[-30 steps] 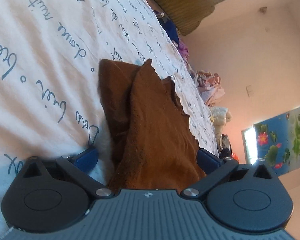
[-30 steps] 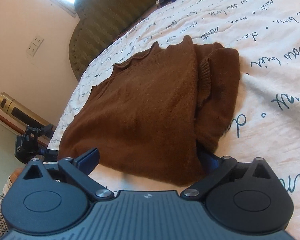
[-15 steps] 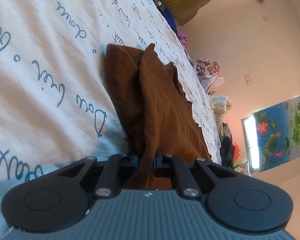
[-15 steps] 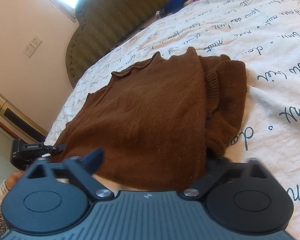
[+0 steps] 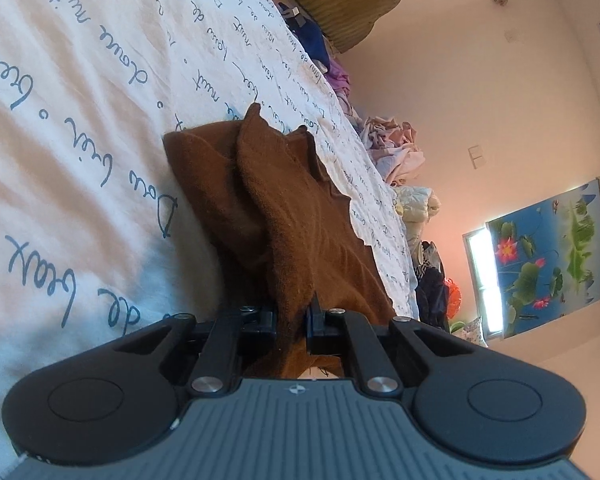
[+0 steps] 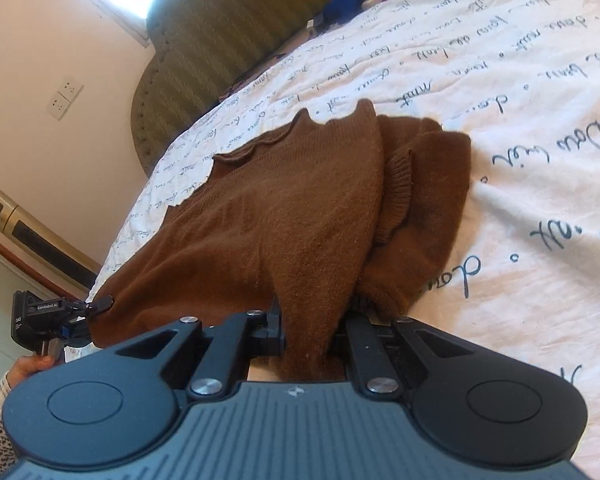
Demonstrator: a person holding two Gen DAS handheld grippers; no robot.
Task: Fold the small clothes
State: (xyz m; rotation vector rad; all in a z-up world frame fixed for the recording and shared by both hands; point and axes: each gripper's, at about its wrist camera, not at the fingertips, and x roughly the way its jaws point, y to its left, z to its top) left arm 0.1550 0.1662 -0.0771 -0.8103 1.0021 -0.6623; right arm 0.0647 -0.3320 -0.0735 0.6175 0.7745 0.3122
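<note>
A brown knit sweater (image 6: 292, 220) lies partly folded on a white bedsheet (image 6: 540, 128) printed with blue handwriting. Its ribbed cuff (image 6: 398, 184) lies on top at the right. My right gripper (image 6: 312, 324) is shut on the sweater's near edge. In the left wrist view the same sweater (image 5: 284, 216) stretches away from my left gripper (image 5: 292, 316), which is shut on another near corner of it. The left gripper also shows at the far left of the right wrist view (image 6: 96, 304), clamped on the sweater's corner.
A padded olive headboard (image 6: 228, 40) stands at the far end of the bed. Heaps of other clothes (image 5: 396, 152) lie along the bed's far edge, and blue and pink garments (image 6: 352, 0) sit near the headboard. A wall with a flower poster (image 5: 548, 260) is at the right.
Both grippers were open around the sweater's near edge. The left one shut on it first, then the right one. The sweater's edge now lifts slightly at both grips.
</note>
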